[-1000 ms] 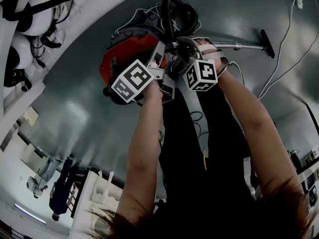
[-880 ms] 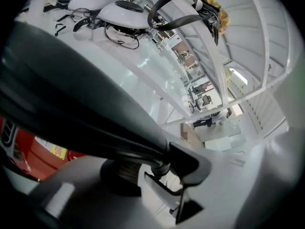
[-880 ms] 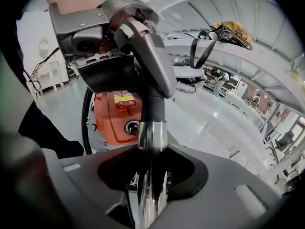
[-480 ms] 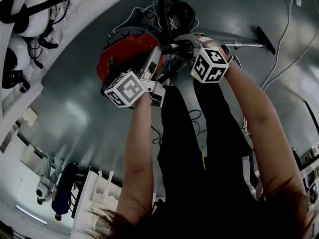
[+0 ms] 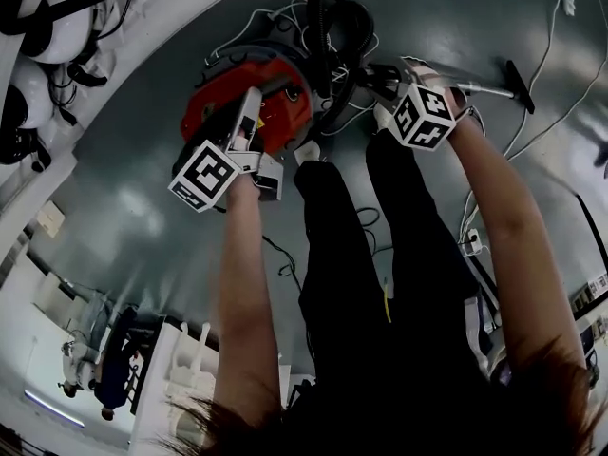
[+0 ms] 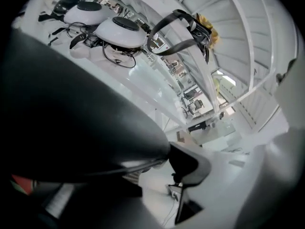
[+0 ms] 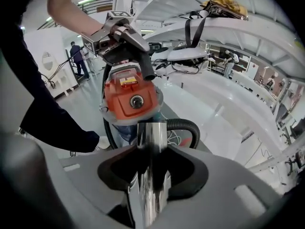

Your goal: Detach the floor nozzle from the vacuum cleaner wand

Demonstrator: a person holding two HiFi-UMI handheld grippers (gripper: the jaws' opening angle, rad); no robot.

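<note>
The left gripper (image 5: 249,110) has swung toward the frame's left, over the red vacuum body (image 5: 214,98), jaws closed on a black part (image 6: 86,118). The right gripper (image 7: 151,173) stays clamped on the chrome wand (image 7: 151,137). The floor nozzle (image 5: 519,85), upper right, looks still attached and out of reach.

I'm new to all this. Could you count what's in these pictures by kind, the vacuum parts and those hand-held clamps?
Vacuum cleaner body: 1
Black hose: 1
Metal wand: 1
Floor nozzle: 1
Grippers: 2 (left gripper, right gripper)
Total: 6
</note>
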